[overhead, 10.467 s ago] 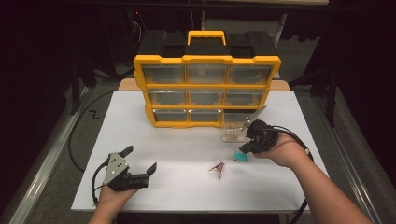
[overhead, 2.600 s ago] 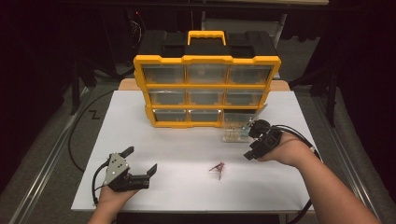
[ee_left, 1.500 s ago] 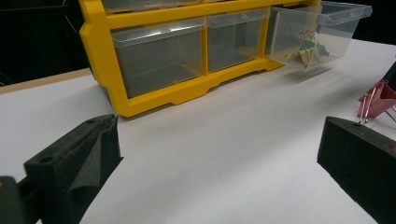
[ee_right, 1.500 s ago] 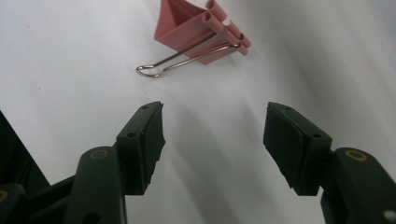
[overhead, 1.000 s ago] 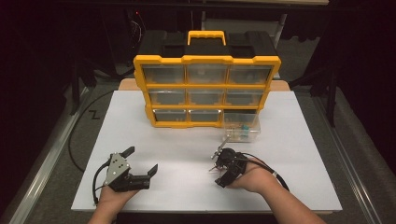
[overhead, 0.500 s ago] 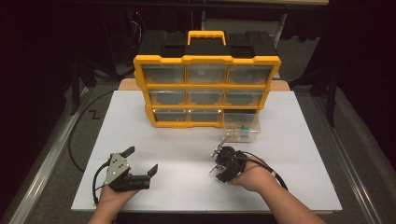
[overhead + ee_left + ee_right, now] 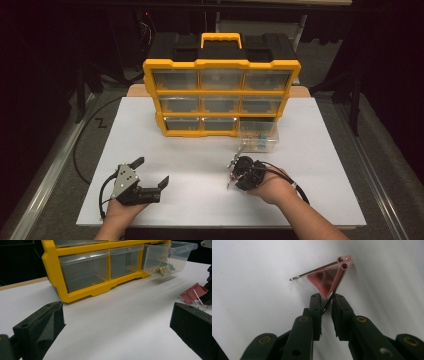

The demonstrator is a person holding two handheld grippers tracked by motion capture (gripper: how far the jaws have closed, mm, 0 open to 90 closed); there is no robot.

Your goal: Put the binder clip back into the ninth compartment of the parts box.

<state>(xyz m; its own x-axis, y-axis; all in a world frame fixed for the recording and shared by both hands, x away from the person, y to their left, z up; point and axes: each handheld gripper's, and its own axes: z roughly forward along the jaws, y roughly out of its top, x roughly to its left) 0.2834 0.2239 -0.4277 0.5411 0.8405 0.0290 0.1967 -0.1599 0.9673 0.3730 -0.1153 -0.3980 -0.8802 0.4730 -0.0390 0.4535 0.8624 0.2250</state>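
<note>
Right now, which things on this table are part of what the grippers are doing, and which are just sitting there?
In the job:
- pink binder clip, one wire handle pinched in the right gripper, whose jaws have just been closing
- pulled-out clear drawer, already holding clips

Just there:
- left gripper, open, resting on the white board
- the yellow organizer and its shut drawers

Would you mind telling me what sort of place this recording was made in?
Probably a lab recording bench: a white tabletop ringed by black drapes, with a yellow plastic organiser of clear drawers and hand-held black two-jaw grippers, one pinching a pink binder clip.
</note>
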